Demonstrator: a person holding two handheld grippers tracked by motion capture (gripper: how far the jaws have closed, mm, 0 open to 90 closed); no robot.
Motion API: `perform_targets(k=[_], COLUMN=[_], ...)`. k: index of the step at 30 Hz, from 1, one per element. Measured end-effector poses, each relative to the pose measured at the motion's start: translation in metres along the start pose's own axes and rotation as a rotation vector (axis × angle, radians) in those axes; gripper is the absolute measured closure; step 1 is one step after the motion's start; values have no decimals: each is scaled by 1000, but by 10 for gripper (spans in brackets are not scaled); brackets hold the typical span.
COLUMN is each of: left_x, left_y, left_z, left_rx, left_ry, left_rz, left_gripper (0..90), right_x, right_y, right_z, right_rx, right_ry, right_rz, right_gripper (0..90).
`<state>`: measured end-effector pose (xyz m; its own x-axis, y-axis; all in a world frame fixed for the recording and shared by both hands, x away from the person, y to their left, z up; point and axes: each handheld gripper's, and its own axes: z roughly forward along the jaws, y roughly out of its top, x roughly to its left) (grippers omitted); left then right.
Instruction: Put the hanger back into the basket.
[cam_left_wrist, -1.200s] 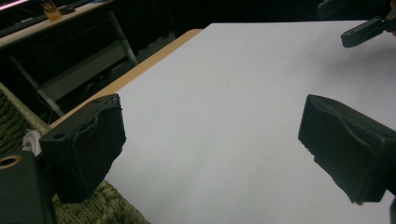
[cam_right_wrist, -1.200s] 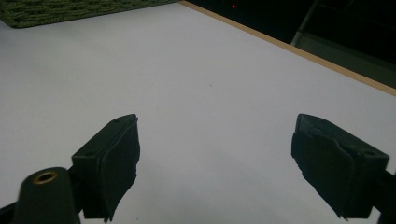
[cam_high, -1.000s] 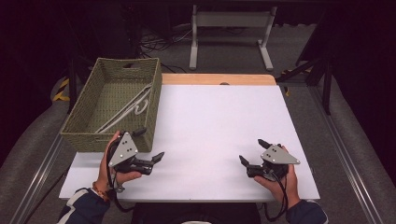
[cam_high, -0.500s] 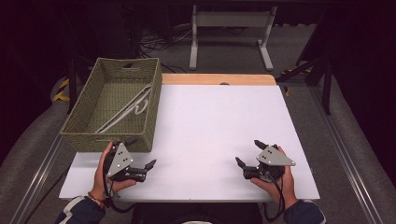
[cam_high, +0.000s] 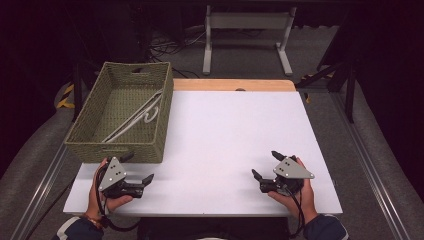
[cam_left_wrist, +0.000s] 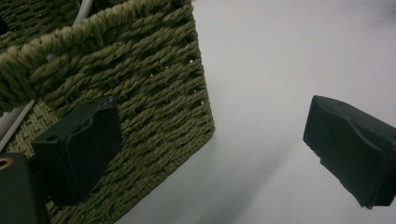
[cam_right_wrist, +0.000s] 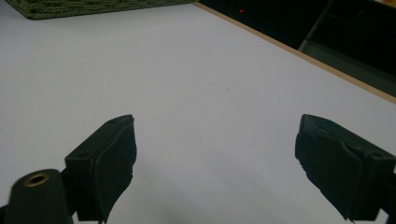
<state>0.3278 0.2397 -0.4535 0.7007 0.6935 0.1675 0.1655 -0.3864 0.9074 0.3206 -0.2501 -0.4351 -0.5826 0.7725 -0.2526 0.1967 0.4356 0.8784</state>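
A green woven basket (cam_high: 150, 100) stands at the table's left and holds a long white thing (cam_high: 137, 117) with a hooked end. My left gripper (cam_high: 137, 168) is open in the person's hand just in front of the basket's near right corner, holding nothing. In the left gripper view that gripper (cam_left_wrist: 210, 116) points at the basket's corner (cam_left_wrist: 140, 93), and a white bar (cam_left_wrist: 13, 122) shows at its side. My right gripper (cam_high: 265, 164) is open and empty near the front right of the table. In the right gripper view it (cam_right_wrist: 217, 130) hangs low over the white tabletop (cam_right_wrist: 196, 70).
The white table (cam_high: 235, 130) has a wooden strip (cam_high: 230, 85) along its far edge. A grey metal frame (cam_high: 247, 30) stands on the floor behind it. The basket's edge (cam_right_wrist: 93, 7) shows at the top left of the right gripper view.
My left gripper has dropped lower and slid a little left toward the front edge, still open. The right gripper has barely shifted.
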Motion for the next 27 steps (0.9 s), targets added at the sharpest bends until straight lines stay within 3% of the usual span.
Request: perform_targets(k=[17, 27], left_x=[-5, -4], left_y=[3, 3], left_z=[-3, -1], left_rx=[-52, -46], left_ry=[-13, -24], left_rz=[9, 17], left_gripper=[32, 32], right_x=[1, 1], right_y=[3, 3], right_z=[-5, -5], right_rx=[-48, -57], right_ry=[-19, -33], right_rz=[-11, -11], right_gripper=[87, 85])
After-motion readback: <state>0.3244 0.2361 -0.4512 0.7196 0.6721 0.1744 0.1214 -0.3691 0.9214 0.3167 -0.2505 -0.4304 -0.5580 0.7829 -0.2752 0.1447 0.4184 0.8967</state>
